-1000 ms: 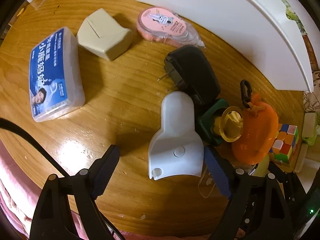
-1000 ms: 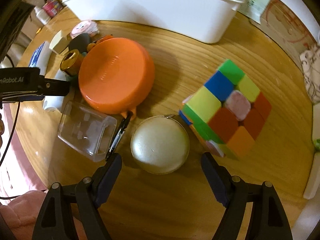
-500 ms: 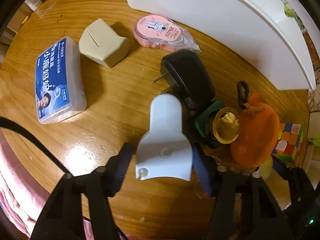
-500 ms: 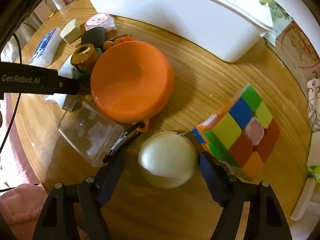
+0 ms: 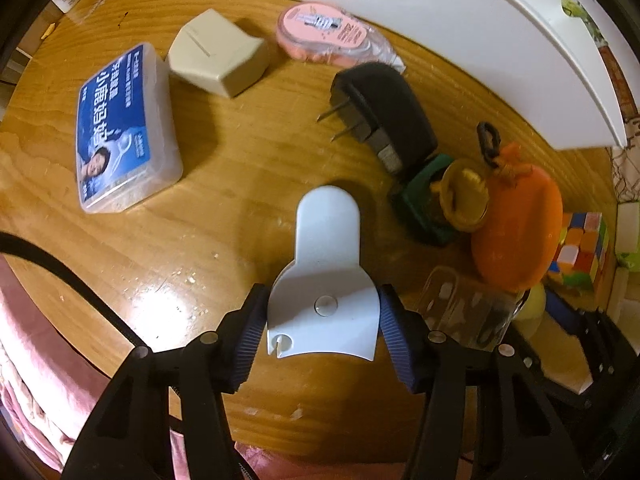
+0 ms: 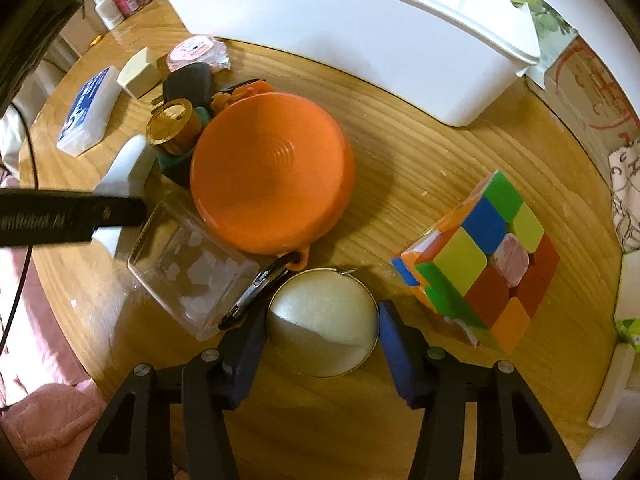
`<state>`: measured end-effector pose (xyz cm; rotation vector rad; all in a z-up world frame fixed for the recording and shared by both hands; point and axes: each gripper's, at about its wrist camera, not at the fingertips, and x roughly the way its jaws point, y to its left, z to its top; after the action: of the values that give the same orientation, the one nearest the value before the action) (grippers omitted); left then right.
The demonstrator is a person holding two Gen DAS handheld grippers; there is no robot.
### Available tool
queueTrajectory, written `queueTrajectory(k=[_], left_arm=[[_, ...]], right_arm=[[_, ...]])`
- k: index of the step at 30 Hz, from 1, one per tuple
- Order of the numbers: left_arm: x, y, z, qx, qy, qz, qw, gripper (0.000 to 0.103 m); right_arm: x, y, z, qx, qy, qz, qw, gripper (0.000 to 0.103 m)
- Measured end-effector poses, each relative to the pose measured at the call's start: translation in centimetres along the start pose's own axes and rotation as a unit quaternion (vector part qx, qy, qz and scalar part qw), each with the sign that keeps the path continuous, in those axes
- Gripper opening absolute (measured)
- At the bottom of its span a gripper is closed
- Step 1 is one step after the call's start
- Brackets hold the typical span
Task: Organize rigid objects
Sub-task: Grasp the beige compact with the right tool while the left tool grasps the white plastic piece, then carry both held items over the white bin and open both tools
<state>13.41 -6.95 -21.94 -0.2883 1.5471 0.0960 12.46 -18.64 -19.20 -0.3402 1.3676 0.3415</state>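
My left gripper (image 5: 323, 334) is shut on the wide end of a white plastic piece (image 5: 325, 280), held just above the wooden table (image 5: 224, 168). My right gripper (image 6: 322, 332) is closed around a round cream tin (image 6: 323, 322) that sits on the table, both pads at its sides. A large white bin (image 6: 360, 36) stands at the back in both views. An orange round container (image 6: 272, 172), a clear plastic box (image 6: 192, 268) and a colour cube (image 6: 484, 260) lie close around the tin.
A blue-labelled box (image 5: 120, 128), a beige block (image 5: 218, 58), a pink tape dispenser (image 5: 324, 36), a black plug adapter (image 5: 384, 112) and a green holder with a gold-lidded jar (image 5: 464, 196) lie on the table. Bottles (image 6: 120, 0) stand far left.
My left gripper closed on the white plastic piece and lifted it slightly. My right gripper moved forward and closed around the cream tin.
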Motion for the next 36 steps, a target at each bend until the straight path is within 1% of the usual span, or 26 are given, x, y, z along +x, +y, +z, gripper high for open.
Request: queueTrajectory(k=[4,8,13,17,22,26,31,34,36], left_arm=[[-0.2,1.0,-0.9,0.011,0.011,-0.001,0.9999,0.059],[0.0,2.4,-1.8,0.029,0.023,-0.005,0.9993,0.059],[0.0,3.8,-2.4,0.056,0.041,-0.008,0.9975,0.059],[-0.4,6.3,-2.6,0.083,0.049,-0.006,0.9953,0.059],[-1.7,7.6,-2.9,0.117,0.047,-0.004,0.9921,0.059],[-2.7,9.1,-3.3,0.15,0.047,-0.004,0.9876,0.059],[-5.0,10.1,-3.2,0.196,0.032,-0.005,0.9801,0.059],[-6.8,10.9,-3.3,0.225,0.015,-0.008,0.9743,0.059],[-8.0,11.1,-3.1,0.24,0.004,-0.009,0.9707,0.059]], right_arm=[[0.0,0.4,0.4,0.025,0.006,-0.004,1.0,0.055],[0.2,0.2,0.1,0.062,0.011,-0.009,0.998,0.055],[0.0,0.7,-0.9,0.119,0.016,-0.01,0.993,0.055],[-0.2,1.4,-1.8,0.161,0.02,-0.013,0.987,0.055],[-0.8,2.9,-3.0,0.206,0.017,-0.017,0.978,0.055],[-1.4,4.7,-4.0,0.239,0.011,-0.023,0.971,0.055],[-2.8,6.2,-5.3,0.265,0.002,-0.031,0.964,0.055],[-3.9,7.4,-6.7,0.279,-0.005,-0.038,0.959,0.055],[-4.1,8.2,-7.0,0.287,-0.009,-0.04,0.957,0.055]])
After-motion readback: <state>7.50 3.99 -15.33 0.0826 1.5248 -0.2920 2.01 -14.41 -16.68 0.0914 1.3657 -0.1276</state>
